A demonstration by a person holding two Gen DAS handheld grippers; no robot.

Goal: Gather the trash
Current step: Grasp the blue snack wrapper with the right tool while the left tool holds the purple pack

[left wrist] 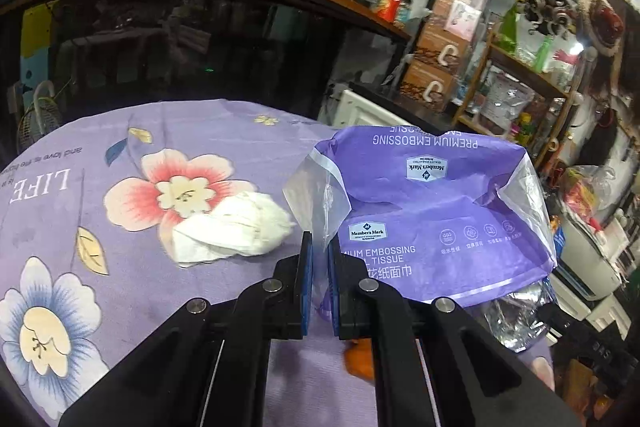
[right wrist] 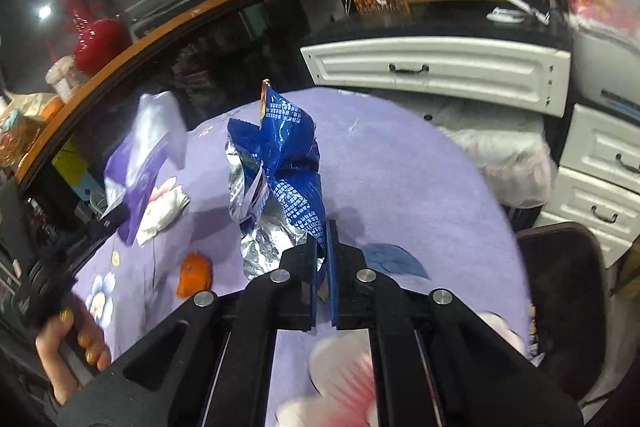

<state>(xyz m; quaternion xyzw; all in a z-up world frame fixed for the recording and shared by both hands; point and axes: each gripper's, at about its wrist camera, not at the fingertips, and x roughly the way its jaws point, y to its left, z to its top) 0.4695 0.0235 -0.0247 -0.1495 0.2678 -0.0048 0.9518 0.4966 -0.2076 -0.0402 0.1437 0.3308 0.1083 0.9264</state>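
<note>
My left gripper (left wrist: 319, 247) is shut on the clear edge of a purple tissue-pack bag (left wrist: 432, 211), which hangs open above the table; the bag also shows in the right wrist view (right wrist: 136, 163). My right gripper (right wrist: 322, 243) is shut on a crumpled blue and silver snack wrapper (right wrist: 280, 171), held upright above the cloth. A crumpled white tissue (left wrist: 236, 231) lies on the cloth left of the bag. An orange peel piece (right wrist: 194, 273) lies on the cloth left of the wrapper; it shows under the left gripper too (left wrist: 358, 361).
The round table carries a purple flowered cloth (left wrist: 120, 267). A dark counter with a wooden rim (right wrist: 160, 27) curves behind it. White drawers (right wrist: 440, 67) and a dark chair (right wrist: 560, 291) stand to the right. Cluttered shelves (left wrist: 520, 75) stand behind.
</note>
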